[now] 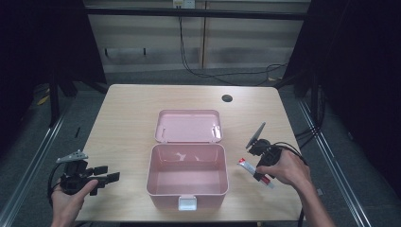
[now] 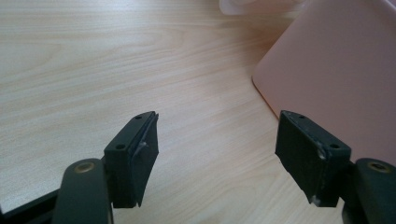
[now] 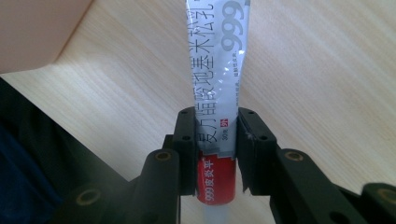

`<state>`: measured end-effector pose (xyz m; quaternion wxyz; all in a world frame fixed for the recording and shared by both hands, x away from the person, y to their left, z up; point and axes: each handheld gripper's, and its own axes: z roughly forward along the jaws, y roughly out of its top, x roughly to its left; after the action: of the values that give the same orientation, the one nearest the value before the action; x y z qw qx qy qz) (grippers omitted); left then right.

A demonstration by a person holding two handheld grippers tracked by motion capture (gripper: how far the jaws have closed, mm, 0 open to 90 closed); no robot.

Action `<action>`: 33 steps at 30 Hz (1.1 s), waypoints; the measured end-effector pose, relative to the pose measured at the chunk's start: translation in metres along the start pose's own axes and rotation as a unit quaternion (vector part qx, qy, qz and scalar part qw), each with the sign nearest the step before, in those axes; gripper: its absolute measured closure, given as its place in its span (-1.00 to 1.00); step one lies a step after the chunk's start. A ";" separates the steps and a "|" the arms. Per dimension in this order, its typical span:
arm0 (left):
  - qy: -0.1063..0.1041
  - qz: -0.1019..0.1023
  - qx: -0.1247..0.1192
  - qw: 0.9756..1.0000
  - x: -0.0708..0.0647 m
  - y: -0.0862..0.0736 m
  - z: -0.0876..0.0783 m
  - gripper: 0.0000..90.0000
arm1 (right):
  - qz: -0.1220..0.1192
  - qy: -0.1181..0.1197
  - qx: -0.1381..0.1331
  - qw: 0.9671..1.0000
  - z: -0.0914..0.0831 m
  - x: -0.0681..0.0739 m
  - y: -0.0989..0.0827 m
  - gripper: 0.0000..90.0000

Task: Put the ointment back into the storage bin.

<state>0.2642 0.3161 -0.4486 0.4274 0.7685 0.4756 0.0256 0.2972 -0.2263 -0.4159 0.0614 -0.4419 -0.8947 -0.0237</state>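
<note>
The right gripper (image 1: 256, 166) was clamped on a tube of ointment (image 1: 255, 172), white with a red band at one end, just to the right of an open pink plastic box (image 1: 187, 176) on the wooden desk (image 1: 127, 118). In the right gripper view the tube (image 3: 217, 93) ran straight out between the two black jaws, whose pads pressed on it from either side near its red end, with the desk's wood grain behind it. The box sat in the middle of the desk, its lid (image 1: 188, 126) thrown back flat behind it. The left gripper (image 1: 106, 174) rested at the desk's near left, well apart from the tube; in its own view its jaws stood apart with nothing between them, the box's pink wall (image 2: 336, 79) just beside them.
</note>
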 end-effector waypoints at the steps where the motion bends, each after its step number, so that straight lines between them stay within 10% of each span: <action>1: -0.001 -0.001 0.000 1.000 0.000 0.000 0.000 -0.33 | -0.004 -0.003 -0.004 1.000 -0.002 0.001 0.000 0.58; 33: -0.001 0.002 0.001 1.000 0.000 0.000 0.000 -0.32 | -0.111 -0.019 -0.039 0.993 -0.059 0.022 -0.010 0.59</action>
<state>0.2645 0.3159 -0.4485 0.4267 0.7700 0.4738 0.0248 0.2812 -0.2205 -0.3544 0.0243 -0.3421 -0.9376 -0.0573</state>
